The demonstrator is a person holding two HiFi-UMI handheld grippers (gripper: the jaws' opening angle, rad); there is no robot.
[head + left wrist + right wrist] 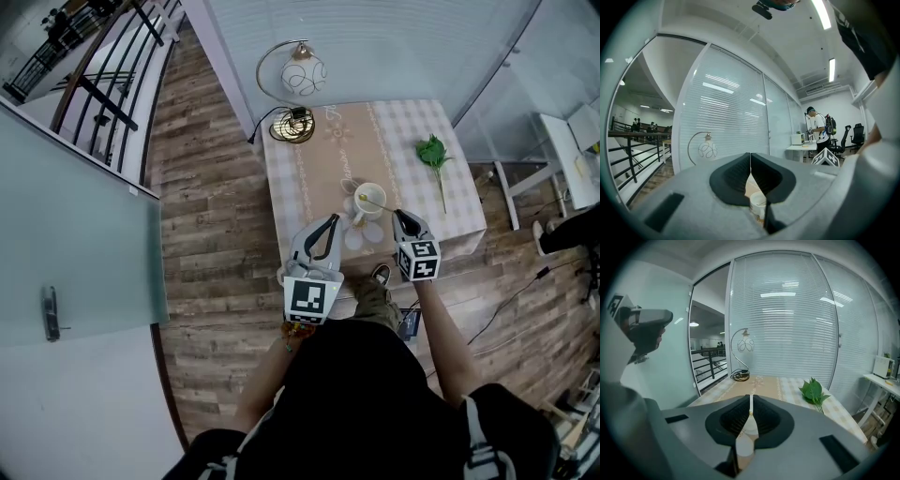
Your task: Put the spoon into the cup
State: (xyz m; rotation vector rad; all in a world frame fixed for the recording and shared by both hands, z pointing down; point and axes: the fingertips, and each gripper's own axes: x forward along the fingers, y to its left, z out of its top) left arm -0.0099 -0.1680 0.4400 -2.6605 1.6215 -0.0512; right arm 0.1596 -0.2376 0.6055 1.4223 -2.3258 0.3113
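Fingers of right gripper [750, 404] are pinching the spoon [380, 205] handle, far end sitting in the white cup [356, 210]; left gripper [750, 161] fingers are pressing together, empty, near it.

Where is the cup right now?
Head view: the white cup sits on the near half of the table, between the tips of the left gripper and right gripper.

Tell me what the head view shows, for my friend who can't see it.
Seen from above, the right gripper holds a spoon by its handle tip, with the bowl end inside a white cup on a checked table. The left gripper is shut beside the cup. A lamp and green leaves sit farther back.
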